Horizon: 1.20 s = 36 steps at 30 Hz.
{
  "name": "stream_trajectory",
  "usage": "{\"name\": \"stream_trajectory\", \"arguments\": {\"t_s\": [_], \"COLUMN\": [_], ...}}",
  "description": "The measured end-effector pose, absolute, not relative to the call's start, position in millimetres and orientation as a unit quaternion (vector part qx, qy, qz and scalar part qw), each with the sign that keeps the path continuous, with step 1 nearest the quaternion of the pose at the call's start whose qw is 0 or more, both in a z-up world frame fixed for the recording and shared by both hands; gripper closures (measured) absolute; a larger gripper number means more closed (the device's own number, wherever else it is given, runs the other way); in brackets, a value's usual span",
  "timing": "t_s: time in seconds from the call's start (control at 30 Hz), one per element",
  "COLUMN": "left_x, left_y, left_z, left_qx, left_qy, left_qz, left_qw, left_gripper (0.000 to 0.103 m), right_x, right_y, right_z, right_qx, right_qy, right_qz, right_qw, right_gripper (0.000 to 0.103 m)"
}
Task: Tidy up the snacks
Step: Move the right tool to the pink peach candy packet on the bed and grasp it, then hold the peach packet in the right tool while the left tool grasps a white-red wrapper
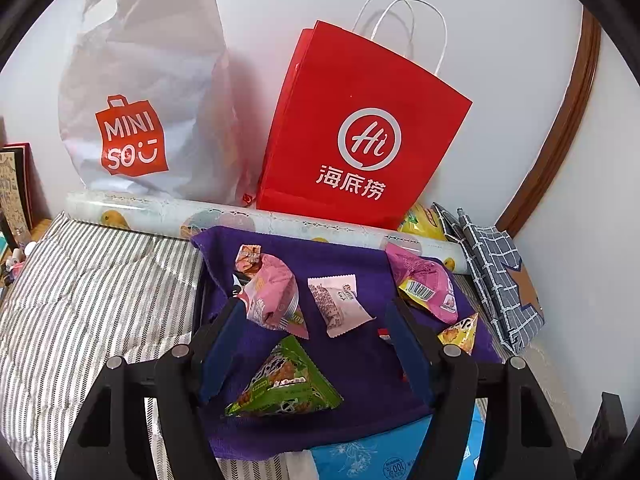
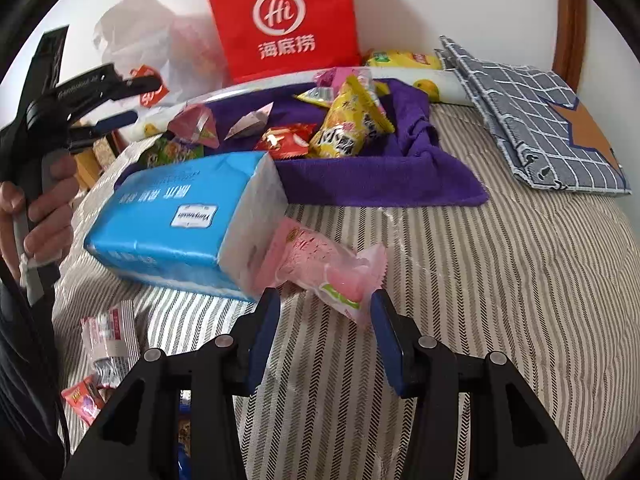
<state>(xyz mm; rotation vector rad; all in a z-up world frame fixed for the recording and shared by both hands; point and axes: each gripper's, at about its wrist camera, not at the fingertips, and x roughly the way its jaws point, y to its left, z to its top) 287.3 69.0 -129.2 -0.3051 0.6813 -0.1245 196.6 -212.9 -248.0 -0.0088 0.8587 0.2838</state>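
My right gripper (image 2: 326, 322) jaws straddle pink translucent plastic snack packet (image 2: 320, 264), not pinching yet; I'd close mid-packet. Left gripper (image 1: 316, 320) spread, empty.

Red paper bag (image 1: 360, 128), white plastic bag (image 1: 152, 80), blue tissue pack (image 2: 176, 216), checked grey cloth (image 2: 532, 120), striped bedding (image 2: 480, 280)

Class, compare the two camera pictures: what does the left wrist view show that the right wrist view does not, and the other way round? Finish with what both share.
Only the left wrist view shows the MINISO bag's logo in full and the white snack packet on the purple cloth.

Only the right wrist view shows the pink snack packet between the right gripper fingers, the loose packets on the striped cover, and the hand holding the left gripper.

Both show the red paper bag, the cloth, the blue tissue pack and the checked fabric.
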Motion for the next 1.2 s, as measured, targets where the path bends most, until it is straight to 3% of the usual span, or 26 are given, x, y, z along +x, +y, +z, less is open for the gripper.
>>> {"name": "stream_trajectory", "arguments": {"t_s": [0.47, 0.6, 0.87, 1.0, 1.2], "left_x": [287, 287, 286, 286, 283], "left_y": [69, 69, 67, 66, 63], "left_z": [-130, -130, -129, -129, -127], "left_qx": [-0.15, -0.151, -0.149, -0.147, -0.143], "left_qy": [0.334, 0.334, 0.333, 0.332, 0.333], "left_qz": [-0.062, -0.063, -0.065, -0.067, -0.078], "left_qw": [0.929, 0.928, 0.929, 0.929, 0.929], "left_gripper": [0.033, 0.033, 0.033, 0.033, 0.033], "right_x": [229, 233, 233, 233, 227], "right_y": [-208, -207, -196, -205, -212], "right_z": [-249, -258, -261, -259, -252], "right_qx": [0.022, 0.02, -0.028, -0.001, 0.002], "right_qy": [0.426, 0.431, 0.416, 0.408, 0.384], "right_qz": [0.13, 0.124, 0.11, 0.117, 0.11], "right_qw": [0.895, 0.893, 0.902, 0.905, 0.917], "right_gripper": [0.05, 0.041, 0.043, 0.067, 0.069]}}
